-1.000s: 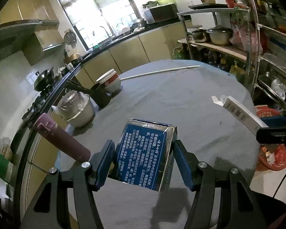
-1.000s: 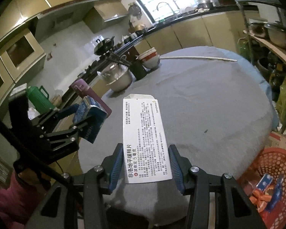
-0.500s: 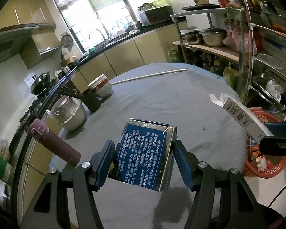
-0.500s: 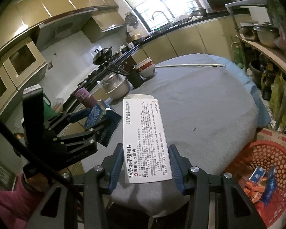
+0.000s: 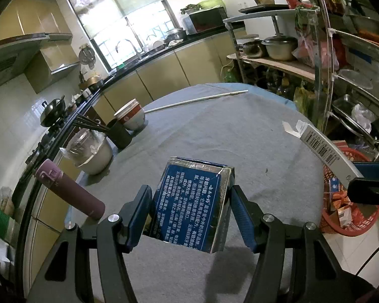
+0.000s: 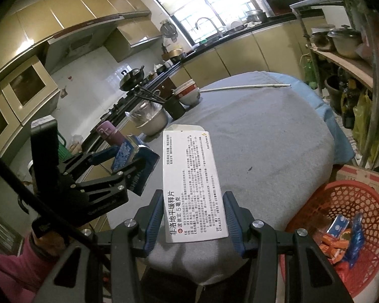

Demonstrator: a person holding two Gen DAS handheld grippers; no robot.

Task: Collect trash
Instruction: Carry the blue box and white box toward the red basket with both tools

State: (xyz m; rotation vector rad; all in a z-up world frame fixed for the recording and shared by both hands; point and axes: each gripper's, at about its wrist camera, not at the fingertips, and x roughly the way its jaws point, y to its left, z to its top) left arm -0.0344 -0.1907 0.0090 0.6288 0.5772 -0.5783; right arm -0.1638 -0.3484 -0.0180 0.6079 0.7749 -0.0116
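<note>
My left gripper [image 5: 190, 209] is shut on a blue box with white print [image 5: 192, 202], held above the grey tablecloth. The right wrist view shows that same blue box [image 6: 134, 161] in the left gripper [image 6: 128, 162] at the left. My right gripper [image 6: 193, 217] is shut on a flat white medicine box [image 6: 192, 184], lifted over the table's near edge. In the left wrist view the white box [image 5: 321, 149] pokes in from the right. A red mesh basket [image 6: 341, 202] with several wrappers inside stands on the floor at the lower right, also seen as the red basket [image 5: 346, 217].
On the round grey table [image 6: 265, 131] stand a purple flask [image 5: 70, 189], a covered pot [image 5: 93, 151], a dark cup with chopsticks [image 5: 118, 133], stacked bowls [image 5: 131, 116] and a long white rod [image 5: 194, 101]. A metal shelf rack [image 5: 341, 63] stands right. A pink sleeve [image 6: 10, 272] shows low left.
Both grippers drew back from the table with their boxes still held. The red basket has come further into both views.
</note>
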